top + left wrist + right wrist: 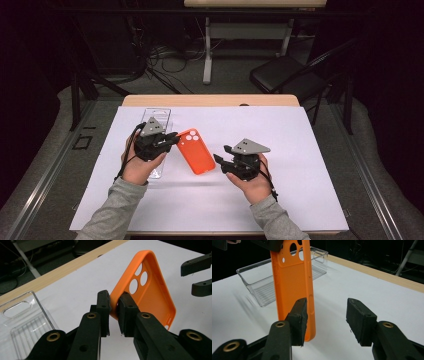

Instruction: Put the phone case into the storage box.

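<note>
My left gripper is shut on the top corner rim of an orange phone case. In the left gripper view its pads pinch the orange phone case's edge beside the camera holes, at the left gripper. The case hangs upright, its lower end close to the white sheet. My right gripper stands open at the case's lower end. In the right gripper view one finger sits in front of the case's lower corner, and nothing lies between the right gripper's jaws.
A clear plastic tray lies on the white sheet behind my left hand. The sheet covers most of the wooden table. A black folding chair and cables stand on the floor beyond the far edge.
</note>
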